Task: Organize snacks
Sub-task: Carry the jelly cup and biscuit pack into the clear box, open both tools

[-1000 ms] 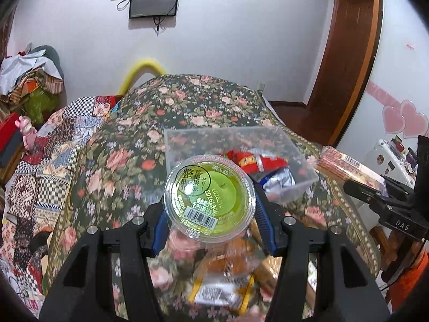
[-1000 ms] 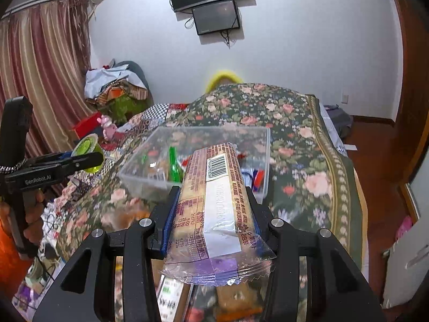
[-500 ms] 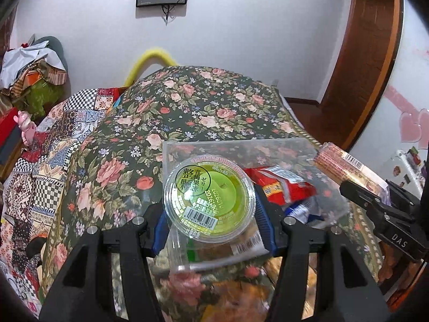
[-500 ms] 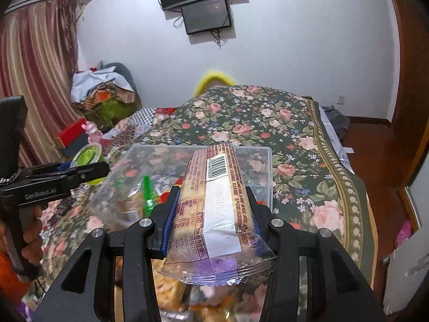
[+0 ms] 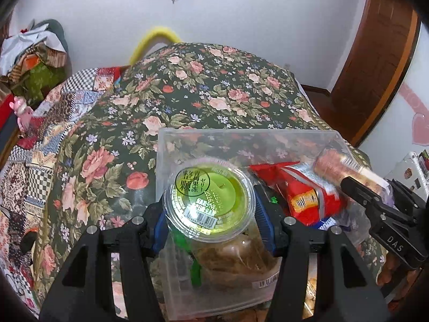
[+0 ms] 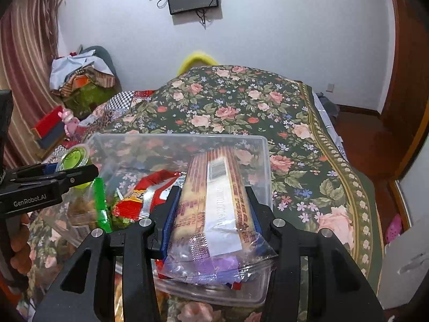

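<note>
Green jelly cup [image 5: 210,198]: round, clear lid, printed label and barcode up, over near-left part of clear plastic bin [image 5: 241,134]. Long biscuit pack [image 6: 217,201]: striped brown wrapper, barcode up, angled into bin's right side. Red snack bag [image 5: 297,190] lying inside bin.

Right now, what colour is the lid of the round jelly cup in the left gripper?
Green, black print; clearest in left wrist view.

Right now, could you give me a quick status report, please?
Left gripper shut on jelly cup, right gripper on biscuit pack. Both over clear bin. Nothing blocking.
</note>
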`<state>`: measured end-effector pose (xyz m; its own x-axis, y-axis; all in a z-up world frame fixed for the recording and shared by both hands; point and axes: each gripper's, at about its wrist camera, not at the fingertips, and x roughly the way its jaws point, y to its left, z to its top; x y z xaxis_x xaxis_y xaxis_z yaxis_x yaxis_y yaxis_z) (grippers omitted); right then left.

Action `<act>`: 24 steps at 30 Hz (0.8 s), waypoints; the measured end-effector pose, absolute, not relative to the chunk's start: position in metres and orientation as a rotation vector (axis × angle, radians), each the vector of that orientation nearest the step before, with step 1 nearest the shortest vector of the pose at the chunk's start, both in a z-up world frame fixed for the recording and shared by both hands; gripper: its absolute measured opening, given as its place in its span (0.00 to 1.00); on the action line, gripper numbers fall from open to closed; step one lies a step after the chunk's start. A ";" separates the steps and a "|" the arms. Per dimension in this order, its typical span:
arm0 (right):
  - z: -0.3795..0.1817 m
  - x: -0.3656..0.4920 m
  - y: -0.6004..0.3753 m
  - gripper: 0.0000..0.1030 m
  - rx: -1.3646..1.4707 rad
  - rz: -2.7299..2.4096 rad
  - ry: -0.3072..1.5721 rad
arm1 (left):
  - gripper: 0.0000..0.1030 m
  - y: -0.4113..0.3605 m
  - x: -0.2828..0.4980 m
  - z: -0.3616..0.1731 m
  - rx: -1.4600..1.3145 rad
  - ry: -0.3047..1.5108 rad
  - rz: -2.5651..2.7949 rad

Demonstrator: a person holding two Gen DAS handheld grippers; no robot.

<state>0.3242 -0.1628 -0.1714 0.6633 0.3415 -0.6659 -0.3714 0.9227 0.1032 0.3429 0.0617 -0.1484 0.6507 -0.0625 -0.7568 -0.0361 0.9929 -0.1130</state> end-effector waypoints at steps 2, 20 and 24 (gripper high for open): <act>-0.171 0.324 -0.162 0.43 -0.047 0.401 0.747 | 0.54 0.060 0.342 -0.148 -0.111 0.864 -0.017; -0.144 0.261 -0.173 0.68 -0.101 0.462 0.701 | 0.68 0.065 0.274 -0.108 -0.104 0.791 -0.048; -0.143 0.246 -0.181 0.71 -0.088 0.481 0.702 | 0.75 0.065 0.254 -0.107 -0.102 0.798 -0.061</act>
